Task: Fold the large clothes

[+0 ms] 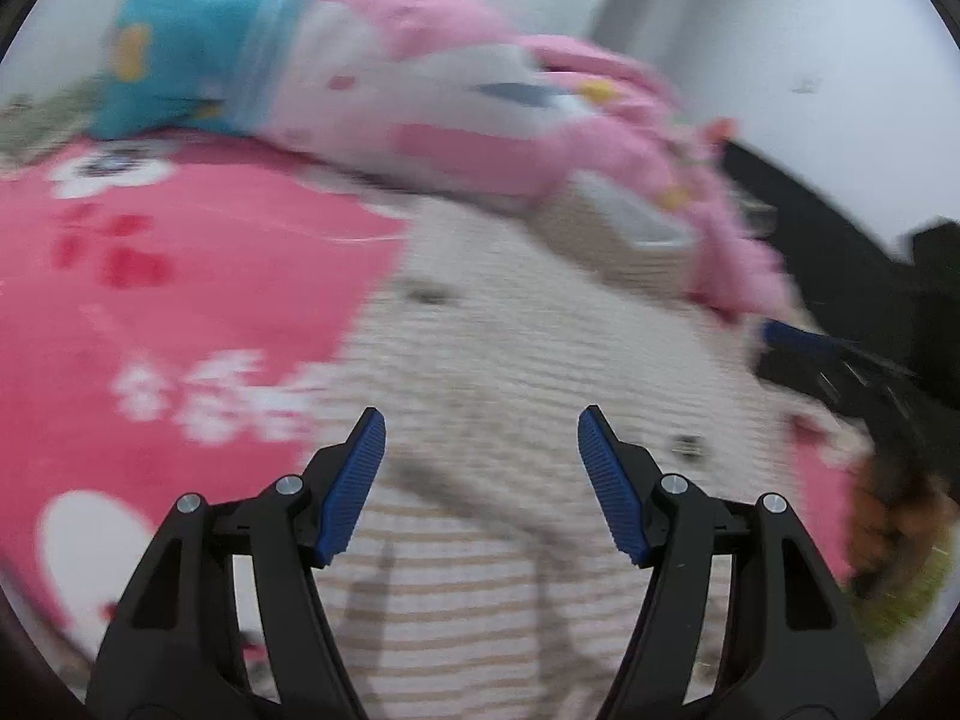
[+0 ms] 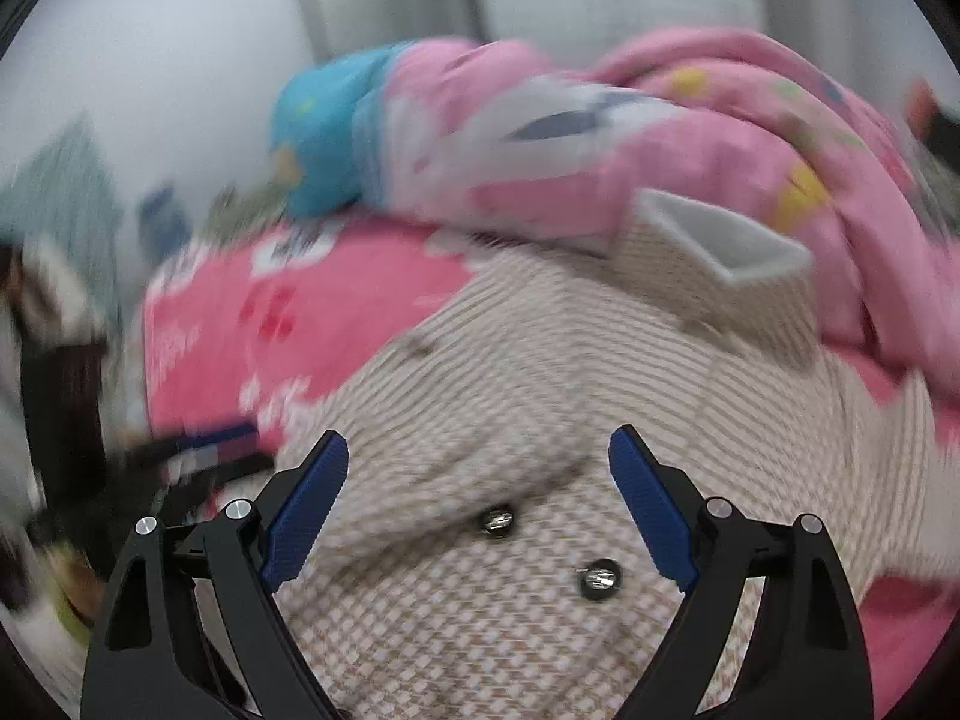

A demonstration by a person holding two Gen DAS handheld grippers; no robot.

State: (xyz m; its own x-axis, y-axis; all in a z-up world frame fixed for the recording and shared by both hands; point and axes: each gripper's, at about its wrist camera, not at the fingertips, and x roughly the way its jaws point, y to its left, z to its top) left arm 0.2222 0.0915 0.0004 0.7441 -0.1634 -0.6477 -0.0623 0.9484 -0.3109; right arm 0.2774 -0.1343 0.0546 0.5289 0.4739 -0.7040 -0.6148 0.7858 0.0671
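No container shows in either view; the things lie on a bed (image 1: pixel 150 300) under a red-pink sheet with white flower prints. The task's garment, a beige checked jacket (image 1: pixel 510 360) with a white collar (image 2: pixel 720 240) and dark round buttons (image 2: pixel 498 521), lies spread flat on that sheet, and a heap of pink, white and blue bedding (image 1: pixel 372 72) is piled just behind its collar end. The left hand-held gripper (image 1: pixel 481 438) hangs tilted down over the jacket with its blue pads apart and nothing between them. The right hand-held gripper (image 2: pixel 478 456) also points down at the cloth near the two buttons, its fingers spread wide and empty; whether the tips touch the fabric cannot be told. Both pictures are blurred.
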